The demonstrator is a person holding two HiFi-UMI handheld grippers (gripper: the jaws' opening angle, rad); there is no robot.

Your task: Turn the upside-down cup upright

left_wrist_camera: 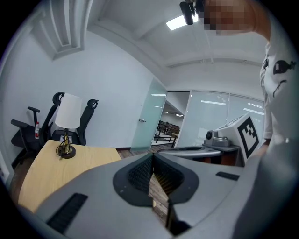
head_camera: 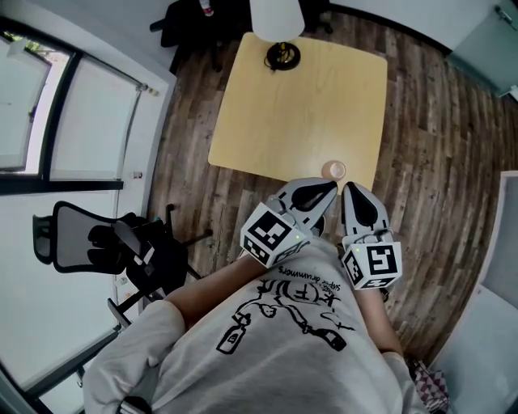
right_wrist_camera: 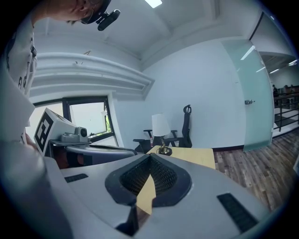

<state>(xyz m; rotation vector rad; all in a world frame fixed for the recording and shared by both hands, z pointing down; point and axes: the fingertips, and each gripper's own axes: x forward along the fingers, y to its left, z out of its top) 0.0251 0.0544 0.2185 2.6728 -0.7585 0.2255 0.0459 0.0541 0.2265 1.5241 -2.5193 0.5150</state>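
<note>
A small pinkish cup [head_camera: 333,170] stands near the front edge of the light wooden table [head_camera: 283,113]; from above I see a round top, and I cannot tell which way up it is. My left gripper [head_camera: 330,187] is held just in front of the table edge, jaws shut and empty. Beside it my right gripper [head_camera: 349,189] is also shut with nothing in it. Both tips sit close below the cup in the head view, not touching it. In the left gripper view its jaws [left_wrist_camera: 154,161] meet; the right gripper view shows the same [right_wrist_camera: 149,161].
A table lamp [head_camera: 279,32] with a white shade stands at the table's far edge. Black office chairs [head_camera: 121,242] sit to the left on the wood floor, more at the far end [head_camera: 190,20]. A glass door [left_wrist_camera: 149,119] and window wall [head_camera: 48,105] bound the room.
</note>
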